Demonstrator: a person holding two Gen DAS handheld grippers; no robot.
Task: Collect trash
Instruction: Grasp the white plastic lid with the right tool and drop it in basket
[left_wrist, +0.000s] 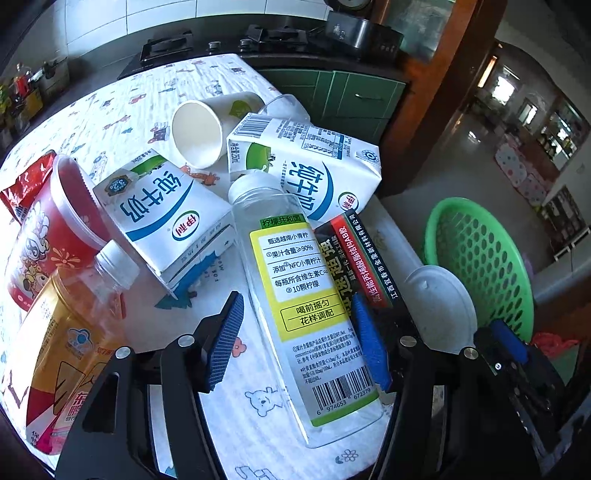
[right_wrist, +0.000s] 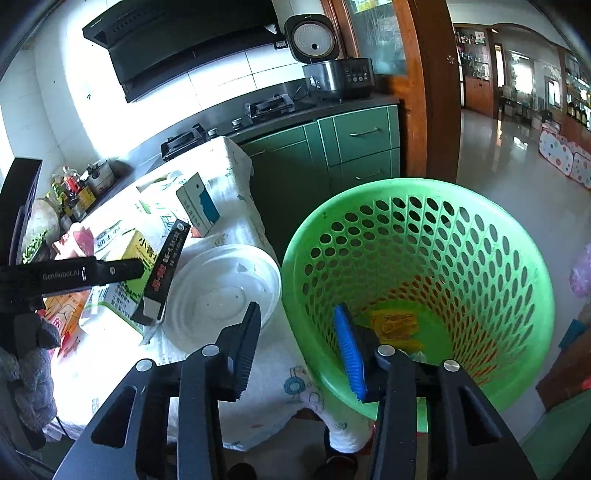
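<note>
Trash lies on the patterned tablecloth (left_wrist: 122, 110). My left gripper (left_wrist: 299, 339) is open, one finger on each side of a clear lemon-juice bottle (left_wrist: 295, 288) lying flat, not gripping it. Around it are two milk cartons (left_wrist: 166, 218) (left_wrist: 314, 166), a paper cup (left_wrist: 199, 133), a black glue box (left_wrist: 369, 266), a white plastic lid (left_wrist: 439, 306), a red cup (left_wrist: 48, 229) and an orange bottle (left_wrist: 66, 325). My right gripper (right_wrist: 299, 350) is open and empty at the near rim of the green basket (right_wrist: 424, 258). The lid (right_wrist: 221, 295) and black box (right_wrist: 166, 269) lie to its left.
The basket (left_wrist: 480, 258) stands on the floor off the table's right edge, with a yellow wrapper (right_wrist: 395, 325) in its bottom. A kitchen counter with a stove (right_wrist: 269, 105), a rice cooker (right_wrist: 332, 66) and green cabinets (right_wrist: 354, 147) lies beyond. The left gripper's body (right_wrist: 74, 277) shows at left.
</note>
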